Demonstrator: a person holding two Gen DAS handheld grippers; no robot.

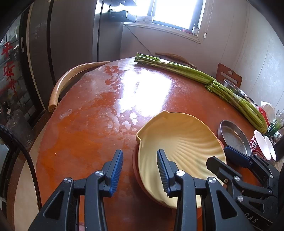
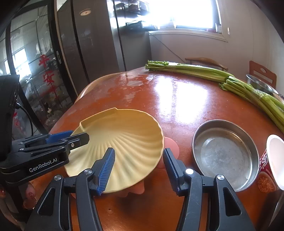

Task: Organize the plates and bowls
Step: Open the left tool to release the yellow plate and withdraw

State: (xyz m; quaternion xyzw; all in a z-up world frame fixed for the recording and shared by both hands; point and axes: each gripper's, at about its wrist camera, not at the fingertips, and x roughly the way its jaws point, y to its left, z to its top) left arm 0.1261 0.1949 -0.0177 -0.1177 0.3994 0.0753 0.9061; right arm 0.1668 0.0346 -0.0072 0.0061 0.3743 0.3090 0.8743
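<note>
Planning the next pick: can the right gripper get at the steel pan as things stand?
Probably yes. The steel pan sits empty just right of the right gripper, whose jaws are open and straddle the rim of the yellow shell plate; nothing lies between.

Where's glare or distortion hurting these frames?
Left wrist: window blown out, white glare across the table, fisheye bends the celery. Right wrist: same blown window, glare on table right of the yellow plate; plate sharp.
</note>
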